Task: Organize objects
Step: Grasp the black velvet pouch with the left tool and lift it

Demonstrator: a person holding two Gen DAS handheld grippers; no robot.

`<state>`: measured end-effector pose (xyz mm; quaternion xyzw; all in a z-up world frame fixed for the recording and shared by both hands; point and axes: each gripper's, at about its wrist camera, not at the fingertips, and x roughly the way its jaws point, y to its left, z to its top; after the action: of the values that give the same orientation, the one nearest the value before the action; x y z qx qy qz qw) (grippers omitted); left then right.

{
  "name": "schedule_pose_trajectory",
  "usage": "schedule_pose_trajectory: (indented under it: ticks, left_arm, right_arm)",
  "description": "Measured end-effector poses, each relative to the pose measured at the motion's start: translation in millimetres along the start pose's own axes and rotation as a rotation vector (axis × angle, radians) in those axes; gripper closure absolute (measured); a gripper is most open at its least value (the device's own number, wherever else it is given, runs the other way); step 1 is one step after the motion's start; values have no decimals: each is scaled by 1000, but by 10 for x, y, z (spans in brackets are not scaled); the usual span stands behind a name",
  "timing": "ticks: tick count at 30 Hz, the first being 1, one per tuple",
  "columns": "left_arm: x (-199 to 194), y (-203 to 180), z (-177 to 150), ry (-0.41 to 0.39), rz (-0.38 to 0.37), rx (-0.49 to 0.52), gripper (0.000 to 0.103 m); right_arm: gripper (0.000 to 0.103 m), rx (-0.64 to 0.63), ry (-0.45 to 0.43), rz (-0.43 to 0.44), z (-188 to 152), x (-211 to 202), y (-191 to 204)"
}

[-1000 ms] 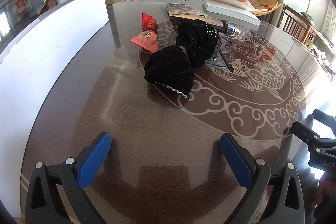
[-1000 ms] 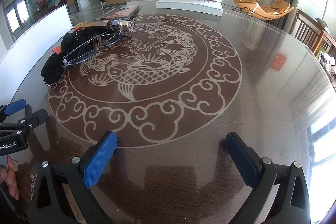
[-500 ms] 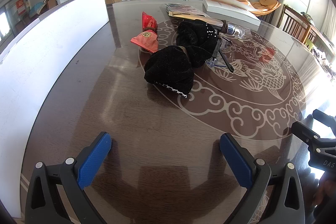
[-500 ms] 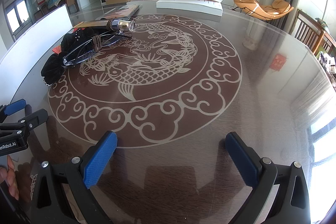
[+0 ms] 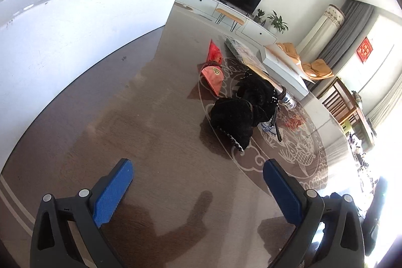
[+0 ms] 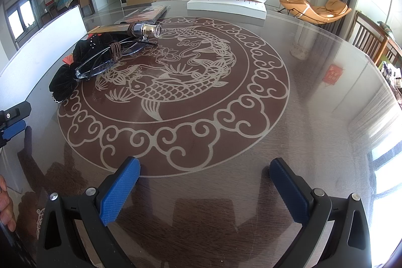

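A heap of black cloth items [image 5: 241,114] [image 6: 64,79] lies on the round table's patterned centre. Dark glasses [image 6: 110,59] bound with brown cord rest on the heap. A small glass bottle [image 6: 148,30] lies behind them, and two red packets [image 5: 213,74] sit to the heap's left. My left gripper [image 5: 196,175] hovers open over bare tabletop, short of the cloth, tilted. My right gripper [image 6: 204,172] is open and empty near the front of the carp pattern. The left gripper's tip [image 6: 15,117] shows at the right wrist view's left edge.
A long white board [image 5: 62,42] stands along the table's left side. A flat white box [image 6: 226,5] and a stack of booklets [image 6: 145,14] lie at the far edge. Chairs [image 6: 374,42] stand at the right. A person's fingers [image 6: 5,207] show at lower left.
The left gripper has lifted and rolled, so its view is tilted and the cloth heap sits farther right. The right gripper has not moved.
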<state>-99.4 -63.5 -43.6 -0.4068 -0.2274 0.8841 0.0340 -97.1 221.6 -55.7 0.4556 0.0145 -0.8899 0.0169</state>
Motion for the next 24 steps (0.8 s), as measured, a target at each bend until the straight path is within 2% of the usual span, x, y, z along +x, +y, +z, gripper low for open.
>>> schedule_pose_trajectory:
  ticks: [3, 7, 9, 10, 11, 12, 13, 14, 16, 17, 19, 21, 24]
  left_arm:
    - [13, -41, 59, -10, -40, 13, 0]
    - [145, -319, 281, -22, -15, 160, 0]
    - [265, -421, 423, -15, -8, 196, 0]
    - [350, -459, 491, 1, -12, 213, 4]
    - [440, -499, 535, 26, -16, 232, 16]
    - [544, -542, 563, 55, -14, 252, 22]
    - [643, -568, 578, 83, -13, 270, 34]
    - [718, -572, 578, 107, -15, 279, 53]
    - [760, -546, 557, 118, -32, 280, 61]
    - [722, -546, 543, 110, -31, 290, 69]
    - [597, -544, 473, 121, -21, 322, 73]
    - [415, -525, 325, 137, 20, 364, 73]
    - [122, -376, 119, 188, 36, 327, 73]
  right_arm:
    - [0, 0, 0, 0, 0, 1, -1]
    - [0, 0, 0, 0, 1, 2, -1]
    - [0, 0, 0, 0, 2, 2, -2]
    - [0, 0, 0, 0, 2, 3, -2]
    - [0, 0, 0, 0, 2, 3, -2]
    - [0, 1, 0, 0, 3, 3, -3]
    - [0, 2, 0, -1, 1, 4, -2]
    - [0, 3, 0, -2, -1, 3, -3]
    - [0, 6, 1, -4, -4, 3, -7]
    - [0, 7, 1, -4, -5, 3, -8]
    - [0, 7, 1, -4, -5, 4, -10]
    - [0, 7, 1, -4, -4, 4, -10]
    - [0, 7, 1, -4, -5, 5, -11]
